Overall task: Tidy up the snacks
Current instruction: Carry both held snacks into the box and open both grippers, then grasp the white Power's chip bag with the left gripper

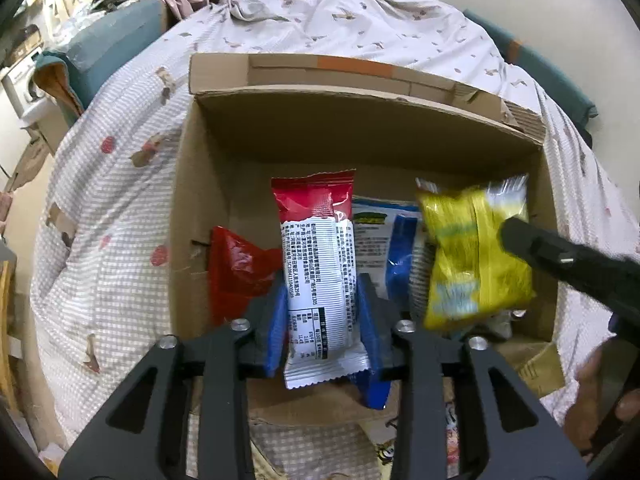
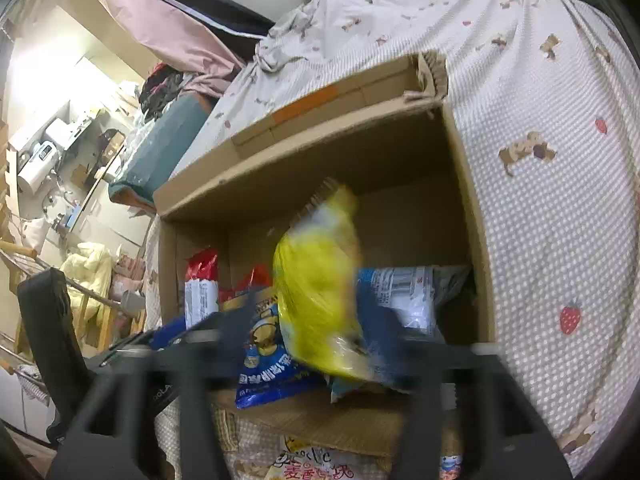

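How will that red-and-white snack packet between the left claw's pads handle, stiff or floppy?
The red-and-white packet probably stays fairly stiff: it stands straight between the left claw. Its glossy film may slip. Likely light, being slim.

Both grippers are being shown as black skeletal linkages; silver pivot screws and blue finger pads are being displayed on the left gripper.

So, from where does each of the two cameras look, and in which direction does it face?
Left wrist: sits on the left gripper, facing down into the cardboard box; its blue pads flank a red-and-white snack packet; a hand shows at the right.
Right wrist: sits on the right gripper, facing into the box from its right; blurred fingers flank a yellow snack bag.
Shared: box, both packets, patterned bedsheet.
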